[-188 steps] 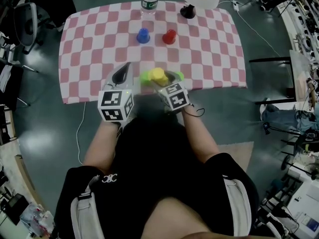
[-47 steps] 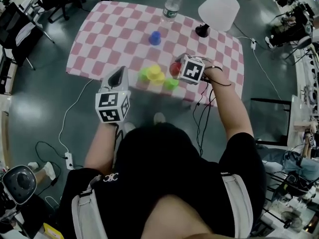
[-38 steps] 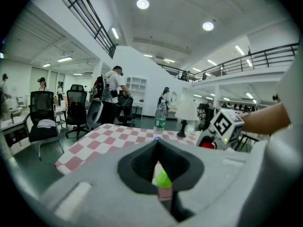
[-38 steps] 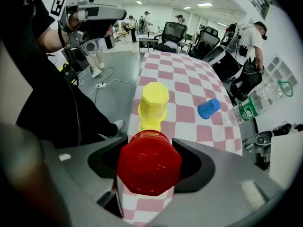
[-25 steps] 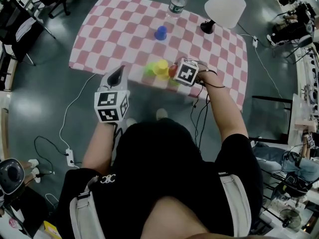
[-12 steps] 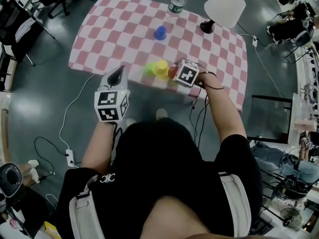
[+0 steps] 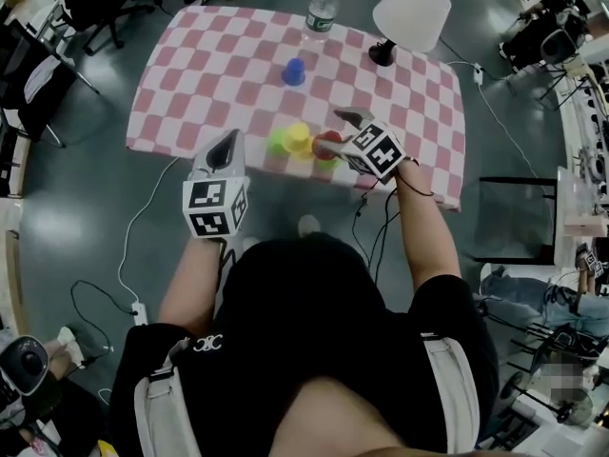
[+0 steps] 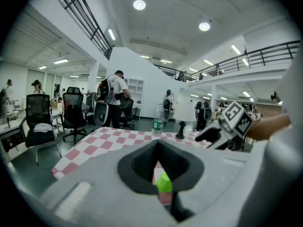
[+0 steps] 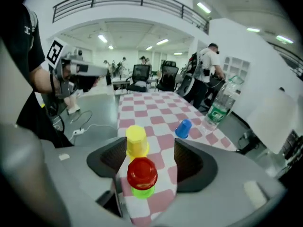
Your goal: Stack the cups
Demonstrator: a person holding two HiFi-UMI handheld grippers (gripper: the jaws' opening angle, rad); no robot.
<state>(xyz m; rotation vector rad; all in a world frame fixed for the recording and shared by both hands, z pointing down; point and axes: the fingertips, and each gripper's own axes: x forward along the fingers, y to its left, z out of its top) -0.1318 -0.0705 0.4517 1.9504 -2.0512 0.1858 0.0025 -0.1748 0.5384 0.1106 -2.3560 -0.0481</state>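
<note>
Red cup (image 7: 326, 142) now sits capped over the green cup (image 9: 142, 192) at the surface's (image 7: 190, 74) near edge, centre frame, because the right tool (image 7: 341, 133) just opened its jaws wide and lifted off empty; left tool (image 7: 225, 147) hovers shut on nothing, blue cup (image 7: 294, 71) not yet stacked.

Floor (image 7: 67, 208): glossy dark grey, cables trailing.
Tabletop (image 7: 190, 74): pink-and-white checked cloth.
Furniture: black office chairs (image 8: 73, 112), white lamp (image 7: 411, 12).
Ceiling: white, round lights (image 8: 139, 4).
Upper level: railed mezzanine (image 8: 265, 56).
</note>
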